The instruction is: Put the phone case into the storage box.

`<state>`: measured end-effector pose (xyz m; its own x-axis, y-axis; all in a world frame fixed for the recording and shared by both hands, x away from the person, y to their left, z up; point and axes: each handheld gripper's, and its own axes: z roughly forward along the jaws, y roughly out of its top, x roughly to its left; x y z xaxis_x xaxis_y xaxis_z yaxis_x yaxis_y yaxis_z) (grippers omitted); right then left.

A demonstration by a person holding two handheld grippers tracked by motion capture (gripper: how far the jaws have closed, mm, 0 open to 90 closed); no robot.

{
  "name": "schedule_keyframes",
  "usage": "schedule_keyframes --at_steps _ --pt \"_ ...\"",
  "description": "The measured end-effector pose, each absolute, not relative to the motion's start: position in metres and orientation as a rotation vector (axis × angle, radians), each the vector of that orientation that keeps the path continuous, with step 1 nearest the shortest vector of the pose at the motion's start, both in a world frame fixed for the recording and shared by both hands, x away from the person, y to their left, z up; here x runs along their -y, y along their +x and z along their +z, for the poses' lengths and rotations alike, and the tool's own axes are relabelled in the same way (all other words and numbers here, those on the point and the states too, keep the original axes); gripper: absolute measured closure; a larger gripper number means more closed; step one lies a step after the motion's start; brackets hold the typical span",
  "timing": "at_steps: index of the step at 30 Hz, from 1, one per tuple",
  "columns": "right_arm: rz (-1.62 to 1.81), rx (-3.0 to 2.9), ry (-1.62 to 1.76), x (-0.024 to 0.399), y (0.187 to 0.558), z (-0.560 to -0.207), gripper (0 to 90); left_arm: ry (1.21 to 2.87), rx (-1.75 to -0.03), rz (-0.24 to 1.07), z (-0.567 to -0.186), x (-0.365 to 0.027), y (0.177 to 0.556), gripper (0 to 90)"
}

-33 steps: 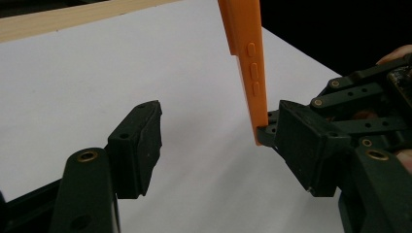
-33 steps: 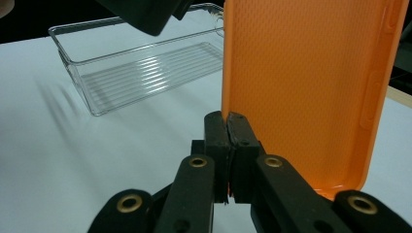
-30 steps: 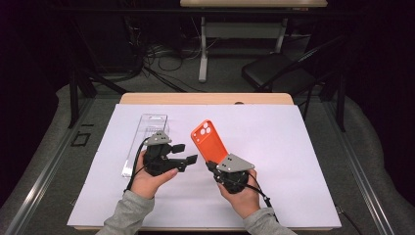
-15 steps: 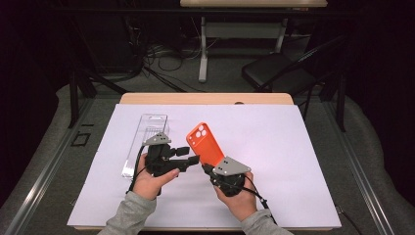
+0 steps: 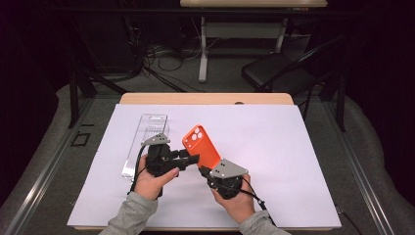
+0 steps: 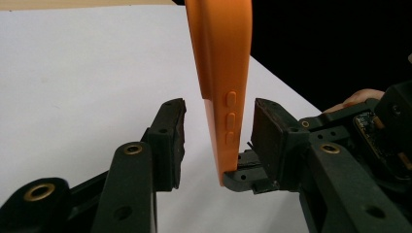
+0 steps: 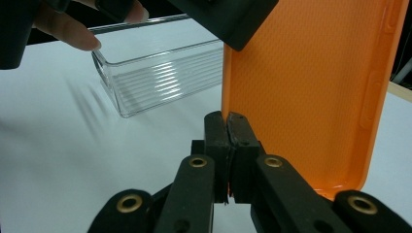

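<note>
Since the earlier frame the orange phone case (image 5: 201, 148) has been tilted more upright and brought a little toward the left gripper (image 5: 188, 159), whose jaws have just been closing around it. In the left gripper view the case (image 6: 221, 73) is seen between the two pads, with a gap left on each side, so it is not yet pressed there. The right gripper (image 5: 204, 172) is closed tight on the lower edge of the case; in the right gripper view its jaws meet on the thin rim (image 7: 227, 116) with no gap seen.

The case is held above the white sheet (image 5: 293, 161), near the front middle of the table (image 5: 205, 98), just beside both hands. Much free room is found to the right and behind on the sheet; the front edge is near the forearms.

One clear plastic tray (image 5: 146, 142) lies on the sheet to the left, just behind the left hand (image 5: 154, 181). Nothing is seen inside it.

The case is bright orange, with rounded corners. A camera cut-out with round holes is seen at its top end, side buttons are moulded on one long edge, and the inner face has a fine woven texture.
</note>
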<state>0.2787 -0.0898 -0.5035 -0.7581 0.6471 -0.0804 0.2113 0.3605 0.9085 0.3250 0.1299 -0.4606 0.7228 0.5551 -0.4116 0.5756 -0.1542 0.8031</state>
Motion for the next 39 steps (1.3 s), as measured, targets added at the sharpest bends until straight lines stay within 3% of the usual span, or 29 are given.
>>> schedule_keyframes --at_steps 16,39 --pt "1.392 -2.213 0.735 0.0871 0.2767 -0.5043 88.7 1.802 -0.888 -0.028 -0.4623 -0.1311 0.3247 67.2" --pt "1.399 -2.227 0.733 0.0838 0.2748 -0.5074 88.8 1.776 -0.94 -0.088 -0.465 -0.1325 0.3237 76.4"
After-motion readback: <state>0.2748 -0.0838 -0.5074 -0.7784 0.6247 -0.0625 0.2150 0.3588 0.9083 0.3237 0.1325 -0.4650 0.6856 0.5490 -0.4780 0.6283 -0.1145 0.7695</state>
